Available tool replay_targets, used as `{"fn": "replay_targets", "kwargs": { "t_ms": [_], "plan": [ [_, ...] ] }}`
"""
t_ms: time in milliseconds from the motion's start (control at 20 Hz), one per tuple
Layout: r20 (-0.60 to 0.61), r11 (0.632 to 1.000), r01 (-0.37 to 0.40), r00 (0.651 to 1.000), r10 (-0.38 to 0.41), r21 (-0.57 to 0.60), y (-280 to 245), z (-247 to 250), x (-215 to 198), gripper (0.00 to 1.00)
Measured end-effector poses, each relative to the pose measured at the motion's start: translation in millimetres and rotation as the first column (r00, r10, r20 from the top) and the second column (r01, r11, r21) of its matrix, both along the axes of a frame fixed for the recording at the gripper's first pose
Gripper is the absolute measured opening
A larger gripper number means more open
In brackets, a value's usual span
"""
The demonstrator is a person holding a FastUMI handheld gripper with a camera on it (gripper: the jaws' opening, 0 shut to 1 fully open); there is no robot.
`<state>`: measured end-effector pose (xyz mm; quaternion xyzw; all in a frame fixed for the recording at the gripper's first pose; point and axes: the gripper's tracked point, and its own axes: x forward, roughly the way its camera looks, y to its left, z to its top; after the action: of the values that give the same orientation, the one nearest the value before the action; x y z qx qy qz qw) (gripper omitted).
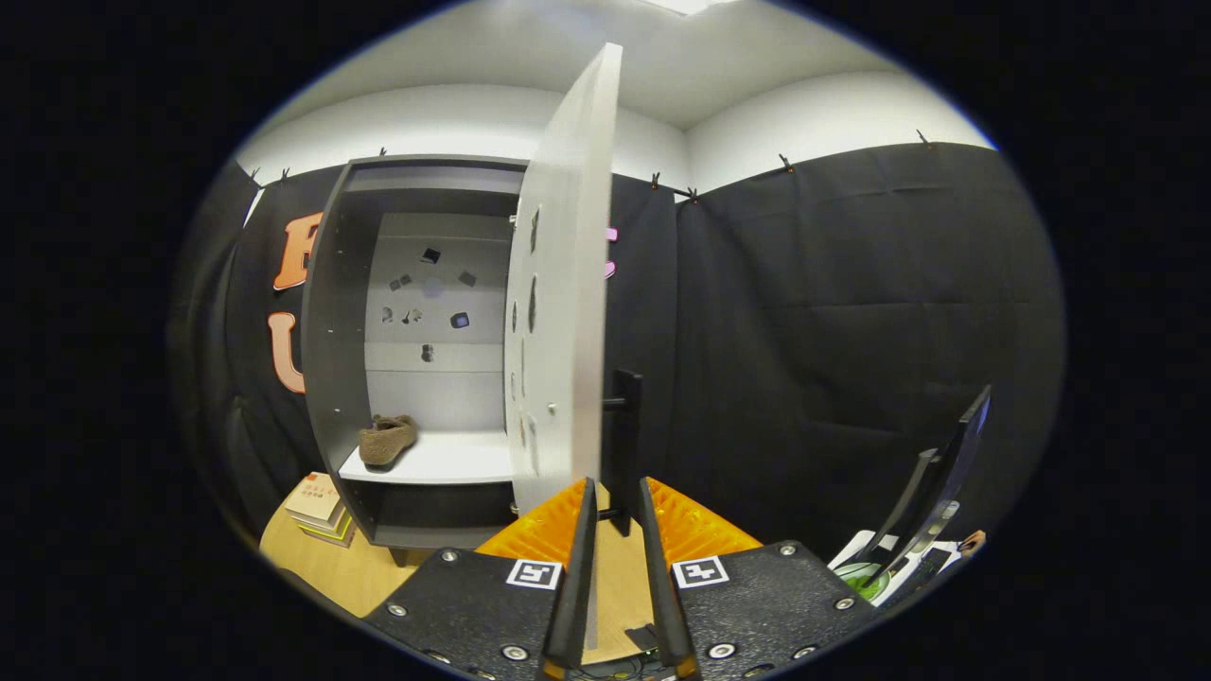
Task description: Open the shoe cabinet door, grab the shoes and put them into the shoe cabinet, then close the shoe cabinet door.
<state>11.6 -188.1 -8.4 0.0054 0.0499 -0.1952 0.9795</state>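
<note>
1. Your claw [615, 497] faces the free edge of the shoe cabinet door [566, 312], which stands swung wide open and edge-on to you.
2. The claw's fingers [579, 558] are set a narrow gap apart, with the door's lower edge and the dark bar handle [623, 445] in line with that gap. I cannot tell whether the fingers press on the door or the handle, so whether the claw is gripping stays unsettled.
3. The shoe cabinet [331, 359] stands beyond the door and to its left, dark on the outside with a pale back panel.
4. One brown shoe [387, 439] lies on the white shelf [445, 462] inside the cabinet, near the shelf's left end, well beyond the claw and left of the door.
5. The cabinet rests on the wooden bench [331, 567]. A small stack of books [320, 508] lies on the bench just beside the cabinet's lower left corner.
6. To the right of the door, well apart from it, a dark tilted screen [946, 482] stands.
</note>
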Motion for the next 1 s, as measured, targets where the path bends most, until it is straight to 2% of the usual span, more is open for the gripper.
{"fn": "replay_targets", "kwargs": {
  "t_ms": [550, 1000],
  "plan": [
    [0.011, 0.996, -0.086, 0.996, 0.086, -0.018, 40.5, 15.1, 9.7, 0.29],
    [-0.003, 0.983, -0.185, 0.983, 0.185, 0.005, 89.2, 5.9, 28.8, 0.29]
  ]
}}
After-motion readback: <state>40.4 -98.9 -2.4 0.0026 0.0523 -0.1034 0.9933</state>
